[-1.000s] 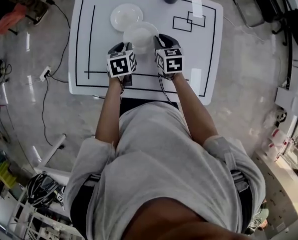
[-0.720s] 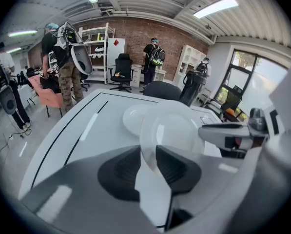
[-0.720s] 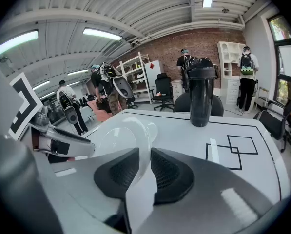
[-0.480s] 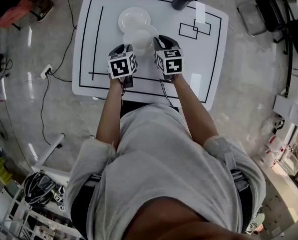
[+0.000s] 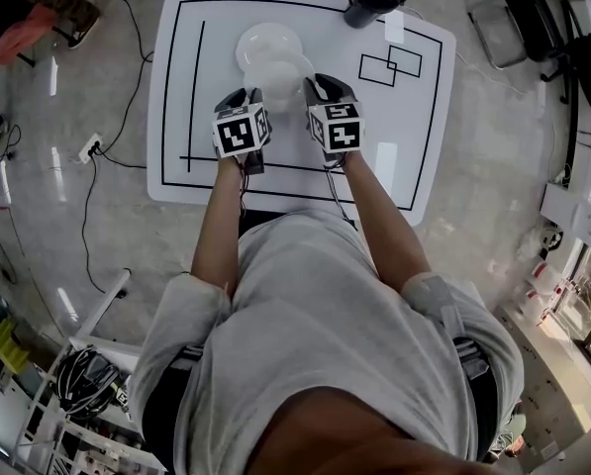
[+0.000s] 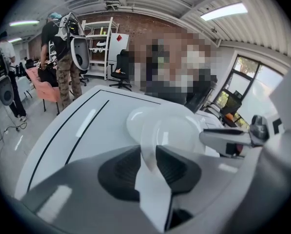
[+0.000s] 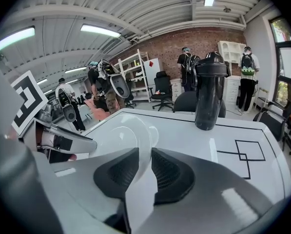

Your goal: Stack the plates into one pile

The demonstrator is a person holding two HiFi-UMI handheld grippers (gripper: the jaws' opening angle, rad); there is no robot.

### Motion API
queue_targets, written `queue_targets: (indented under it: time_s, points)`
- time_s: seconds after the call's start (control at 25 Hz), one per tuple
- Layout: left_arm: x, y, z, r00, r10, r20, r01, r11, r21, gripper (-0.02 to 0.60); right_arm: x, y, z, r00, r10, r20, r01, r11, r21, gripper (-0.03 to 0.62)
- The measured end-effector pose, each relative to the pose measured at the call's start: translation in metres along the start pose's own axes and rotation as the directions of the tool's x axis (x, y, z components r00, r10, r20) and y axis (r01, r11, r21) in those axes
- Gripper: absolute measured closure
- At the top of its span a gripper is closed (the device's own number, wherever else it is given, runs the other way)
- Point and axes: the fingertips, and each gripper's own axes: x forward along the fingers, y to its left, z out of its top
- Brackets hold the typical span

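Observation:
A translucent white plate [image 5: 285, 79] hangs just above the table, held at its rim from both sides. My left gripper [image 5: 249, 97] is shut on its left rim, which runs between the pads [image 6: 128, 167] in the left gripper view. My right gripper [image 5: 318, 83] is shut on the right rim, and the held plate [image 7: 123, 140] sits between those pads [image 7: 167, 169]. A second white plate [image 5: 267, 42] lies flat on the white table [image 5: 176, 87] just beyond, and the held plate partly overlaps it. In the left gripper view that second plate [image 6: 135, 122] shows behind the held plate [image 6: 177, 133].
A tall black bottle [image 5: 369, 0] stands at the table's far edge, right of the plates [image 7: 208, 89]. Black lines and rectangles [image 5: 389, 64] are marked on the tabletop. Several people, chairs and shelves stand in the room beyond. Cables lie on the floor at the left.
Both grippers have carried the held plate away from me toward the plate on the table, and the two plates now overlap more.

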Motion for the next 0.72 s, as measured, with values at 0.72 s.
queue_targets:
  time_s: [0.72]
  points:
    - [0.034, 0.02, 0.032, 0.999, -0.022, -0.041, 0.024, 0.998, 0.051, 0.485, 0.042, -0.006, 0.024, 0.999, -0.046, -0.02, 0.046, 0.999, 0.01, 0.503]
